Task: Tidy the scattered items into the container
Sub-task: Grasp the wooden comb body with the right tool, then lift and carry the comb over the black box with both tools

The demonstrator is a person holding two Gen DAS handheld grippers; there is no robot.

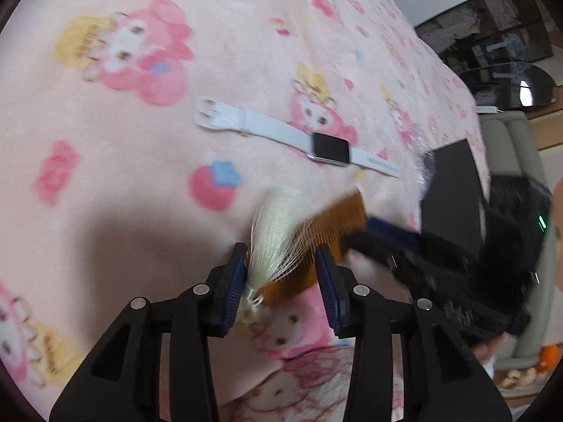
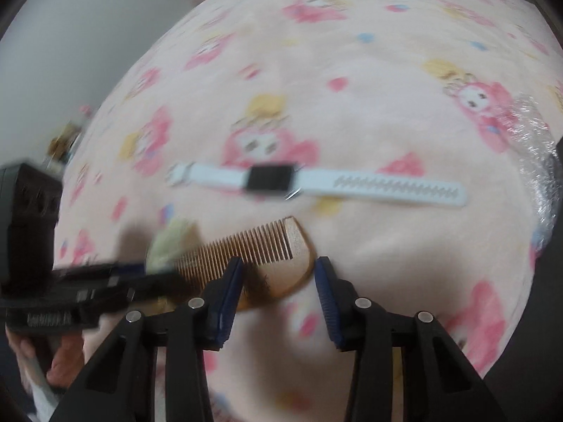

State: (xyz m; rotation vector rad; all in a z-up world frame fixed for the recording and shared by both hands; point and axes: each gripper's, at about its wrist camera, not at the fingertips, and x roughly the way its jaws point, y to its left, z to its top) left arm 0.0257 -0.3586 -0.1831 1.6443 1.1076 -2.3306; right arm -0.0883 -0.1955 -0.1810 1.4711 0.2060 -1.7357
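Observation:
A brown wooden comb (image 1: 334,225) (image 2: 246,249) with a pale yellow-white tassel (image 1: 274,232) (image 2: 169,242) lies on the pink cartoon-print blanket (image 1: 123,183). My left gripper (image 1: 283,263) stands open over the tassel end; the tassel brushes its left pad and the comb's spine runs between the jaws. My right gripper (image 2: 278,274) is open around the comb's rounded end, with a gap at its right pad. Beyond the comb a white-strapped smartwatch (image 1: 330,149) (image 2: 274,181) lies flat with its strap undone. Both views are blurred.
A dark box (image 1: 454,190) with crinkly clear film (image 2: 535,133) at its edge sits at the blanket's right side. Past the bed edge are a grey cushion (image 1: 510,147) and dark shelving (image 1: 492,28). A person's hand (image 2: 59,358) holds the left gripper.

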